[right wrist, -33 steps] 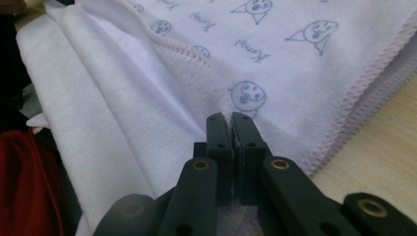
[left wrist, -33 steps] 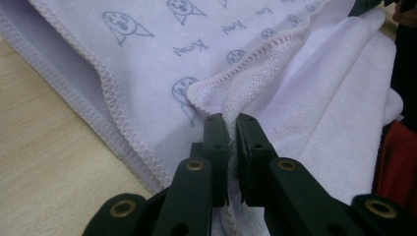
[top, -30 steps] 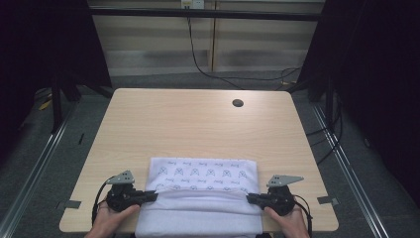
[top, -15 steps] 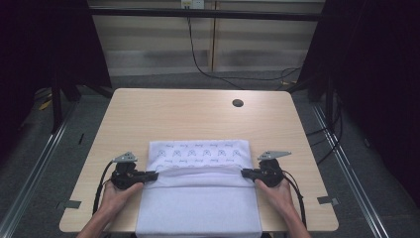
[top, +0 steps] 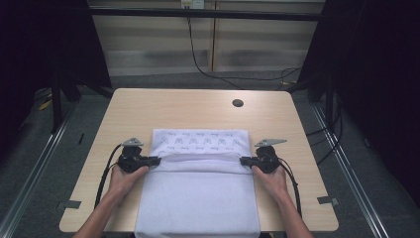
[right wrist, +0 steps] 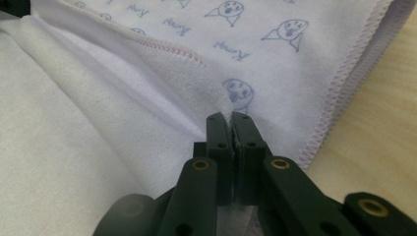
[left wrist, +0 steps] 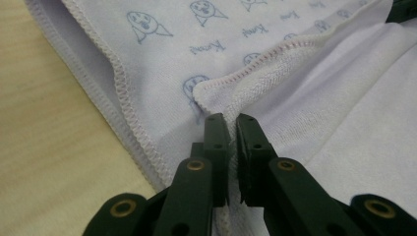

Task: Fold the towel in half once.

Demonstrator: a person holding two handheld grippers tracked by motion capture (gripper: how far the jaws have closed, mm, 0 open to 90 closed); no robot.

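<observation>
A pale lilac towel (top: 198, 198) lies on the wooden table (top: 198, 111), its near part hanging over the front edge. Its far strip shows a printed side with small blue faces (top: 200, 141). My left gripper (top: 154, 161) is shut on the towel's left edge (left wrist: 216, 93) where the plain layer folds over. At the opposite side, my right gripper (top: 243, 161) is shut on the matching right edge (right wrist: 219, 98). In both gripper views the black jaws pinch the stitched hem. A raised fold runs between the two grippers across the towel.
A round cable hole (top: 237, 103) sits in the table's far right part. Bare wood lies beyond the towel and at both sides. Tape marks (top: 327, 200) stick near the front corners. Cables trail on the floor behind the table.
Both grippers have moved away from me along the table, carrying the towel's near edge forward. The plain layer now covers more of the printed side, and the printed strip is narrower.
</observation>
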